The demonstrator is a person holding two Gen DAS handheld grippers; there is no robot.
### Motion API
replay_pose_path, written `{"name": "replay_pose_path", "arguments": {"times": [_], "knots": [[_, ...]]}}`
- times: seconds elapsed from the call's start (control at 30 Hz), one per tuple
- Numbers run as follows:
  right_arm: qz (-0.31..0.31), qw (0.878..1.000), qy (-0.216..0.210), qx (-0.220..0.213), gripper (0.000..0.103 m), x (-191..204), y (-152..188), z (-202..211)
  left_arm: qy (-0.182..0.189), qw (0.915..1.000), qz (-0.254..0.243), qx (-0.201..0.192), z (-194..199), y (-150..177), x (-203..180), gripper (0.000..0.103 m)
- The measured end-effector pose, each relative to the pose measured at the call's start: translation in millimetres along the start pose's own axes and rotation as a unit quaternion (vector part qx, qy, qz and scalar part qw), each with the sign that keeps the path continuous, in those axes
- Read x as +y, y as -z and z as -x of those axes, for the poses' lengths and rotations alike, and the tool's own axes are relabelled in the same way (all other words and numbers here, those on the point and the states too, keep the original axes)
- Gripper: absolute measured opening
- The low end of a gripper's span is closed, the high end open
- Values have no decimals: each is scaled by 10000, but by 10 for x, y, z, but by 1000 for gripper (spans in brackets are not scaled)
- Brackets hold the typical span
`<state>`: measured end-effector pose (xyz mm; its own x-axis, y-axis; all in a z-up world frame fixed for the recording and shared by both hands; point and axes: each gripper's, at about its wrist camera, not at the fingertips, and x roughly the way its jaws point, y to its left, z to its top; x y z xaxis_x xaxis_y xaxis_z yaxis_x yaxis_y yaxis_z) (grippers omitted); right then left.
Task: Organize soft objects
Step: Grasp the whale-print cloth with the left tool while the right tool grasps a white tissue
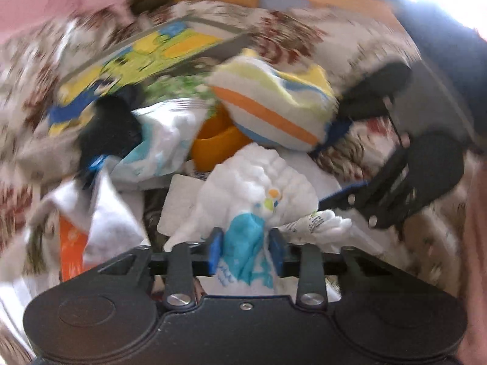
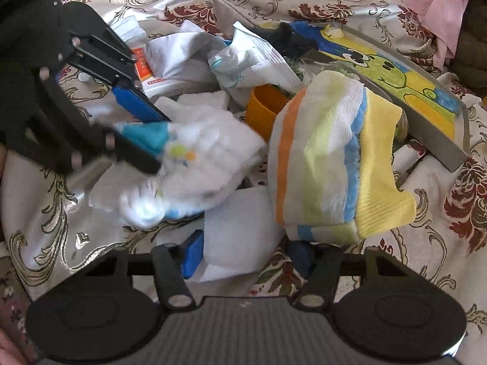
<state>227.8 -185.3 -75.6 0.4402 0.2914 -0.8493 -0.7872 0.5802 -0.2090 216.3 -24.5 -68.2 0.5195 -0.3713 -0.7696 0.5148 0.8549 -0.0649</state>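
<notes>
Two grippers, each in the heap of soft things on the patterned cloth (image 2: 350,6)

From the left: the left gripper (image 1: 247,252) is clenched on a crumpled white cloth with a teal patch (image 1: 243,237), light and limp, best pinched at a bunched fold; next, the right gripper (image 2: 248,257) stands part open around a white sheet (image 2: 240,228), its blue pads not plainly pressing, under the fluffy striped towel (image 2: 319,158)
</notes>
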Motion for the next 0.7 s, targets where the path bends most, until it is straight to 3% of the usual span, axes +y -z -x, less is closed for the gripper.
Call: {"name": "replay_pose_path", "arguments": {"times": [0.1,0.2,0.33,0.4,0.5,0.57,0.7], "knots": [[26,10000,-16,-85,47,3,9,27,-42,9981,621,-21,66,-2,152,19],[-97,9994,-291,-142,33,-36,12,50,10,9928,1197,-88,140,22,279,16],[-77,9988,-459,-181,26,-26,14,69,22,9884,1507,-169,232,54,318,15],[-73,9993,-342,-142,27,-19,7,55,10,9895,1439,-150,235,60,285,16],[-197,9994,-265,-138,43,-57,10,60,-33,9923,1236,-64,199,53,217,21],[-264,9993,-242,-121,50,-80,13,52,-75,9932,1166,19,161,61,191,29],[-262,9992,-291,-24,61,-71,15,-5,-117,9930,1170,126,94,65,177,56]]}}
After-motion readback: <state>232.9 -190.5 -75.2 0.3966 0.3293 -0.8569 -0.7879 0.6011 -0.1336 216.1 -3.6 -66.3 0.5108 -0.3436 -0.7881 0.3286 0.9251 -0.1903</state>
